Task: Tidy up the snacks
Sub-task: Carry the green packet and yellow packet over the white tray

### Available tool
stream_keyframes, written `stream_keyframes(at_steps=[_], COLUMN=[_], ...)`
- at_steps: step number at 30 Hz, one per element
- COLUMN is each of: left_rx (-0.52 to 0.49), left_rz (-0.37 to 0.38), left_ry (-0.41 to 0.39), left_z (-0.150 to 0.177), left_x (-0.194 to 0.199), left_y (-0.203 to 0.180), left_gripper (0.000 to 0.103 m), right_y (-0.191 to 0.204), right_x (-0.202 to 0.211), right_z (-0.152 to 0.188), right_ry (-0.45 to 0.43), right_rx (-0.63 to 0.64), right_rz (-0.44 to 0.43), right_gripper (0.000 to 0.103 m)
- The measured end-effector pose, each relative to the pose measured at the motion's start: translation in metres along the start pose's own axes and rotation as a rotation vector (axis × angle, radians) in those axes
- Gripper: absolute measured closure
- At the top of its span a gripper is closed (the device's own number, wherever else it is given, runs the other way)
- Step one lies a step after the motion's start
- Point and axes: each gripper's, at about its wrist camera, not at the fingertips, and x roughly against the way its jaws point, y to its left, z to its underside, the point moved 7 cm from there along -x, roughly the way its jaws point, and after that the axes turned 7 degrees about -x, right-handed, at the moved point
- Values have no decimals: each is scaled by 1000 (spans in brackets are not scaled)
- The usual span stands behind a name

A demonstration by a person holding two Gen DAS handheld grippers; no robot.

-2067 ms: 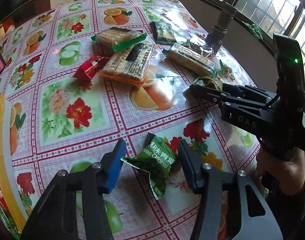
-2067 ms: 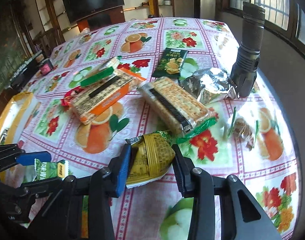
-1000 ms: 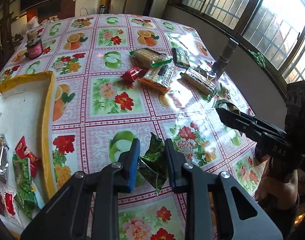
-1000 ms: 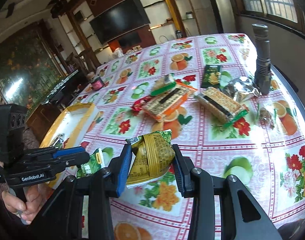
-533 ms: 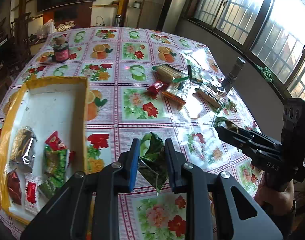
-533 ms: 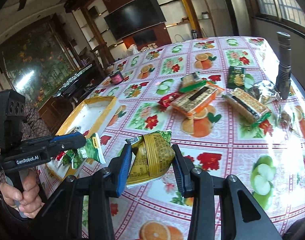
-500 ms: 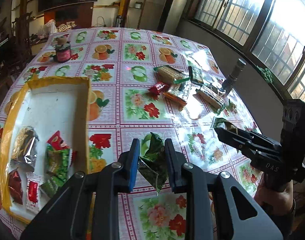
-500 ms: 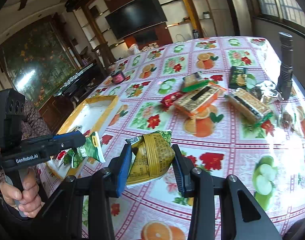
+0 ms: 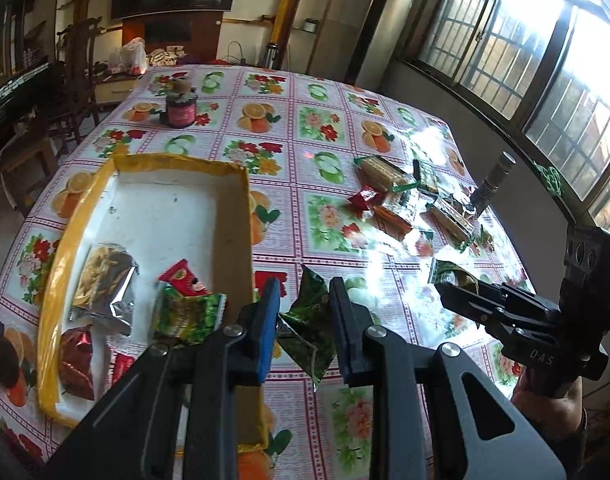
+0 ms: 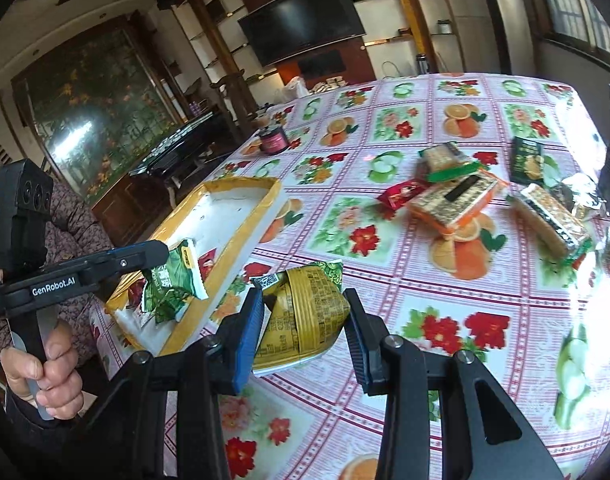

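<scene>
While raised, both grippers (image 9: 303, 326) (image 10: 303, 334) clamp snack packets (image 9: 307, 320).

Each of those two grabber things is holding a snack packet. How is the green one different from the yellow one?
The green packet in the left gripper is flat, crumpled and foil-like, while the yellow packet in the right gripper is puffed and rounded. The green one hangs by the edge of the yellow-rimmed tray; the yellow one is farther out over the tablecloth. Both are pinched between shut jaws and lifted off the table.
</scene>
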Motion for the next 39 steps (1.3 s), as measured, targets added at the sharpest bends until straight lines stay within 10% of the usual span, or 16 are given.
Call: stream_keyframes(at_steps=[39], left_rx=[168], left_rz=[-200], left_ry=[-21], left_z=[21], left_x=[26], left_y=[119], left_gripper=[76], right_y=[129], right_x=[-117], right_z=[-19], right_ry=[119], right_rx=[176], right_rz=[-161], right_gripper=[64])
